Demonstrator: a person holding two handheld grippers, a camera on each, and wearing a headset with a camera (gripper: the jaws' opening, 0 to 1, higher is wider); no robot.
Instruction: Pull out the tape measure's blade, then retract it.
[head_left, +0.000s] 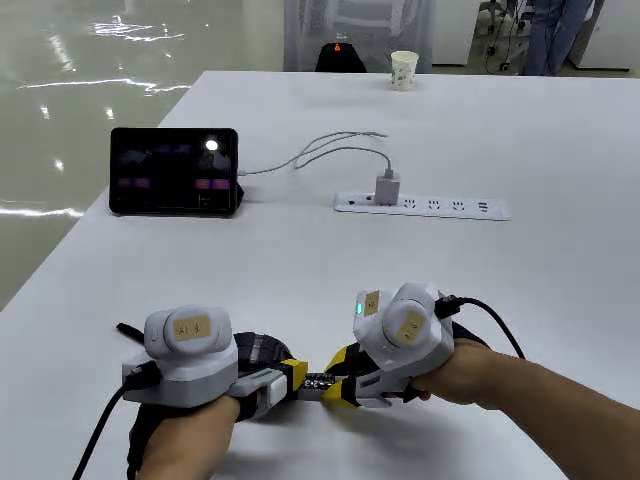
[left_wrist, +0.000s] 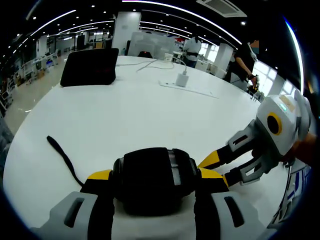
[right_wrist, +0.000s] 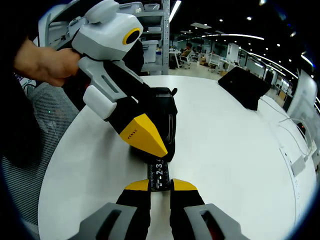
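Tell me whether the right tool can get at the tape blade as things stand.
Probably yes: the right tool looks closed on the blade, just outside the tape measure; nothing lies between.

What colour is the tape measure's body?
Black; the tape measure shows best in the left gripper view.

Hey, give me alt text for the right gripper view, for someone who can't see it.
The right gripper pinches the numbered blade, a short stretch of it drawn out of the black tape measure, which the left gripper clamps from the upper left. Below is a white table, with a dark tablet farther back.
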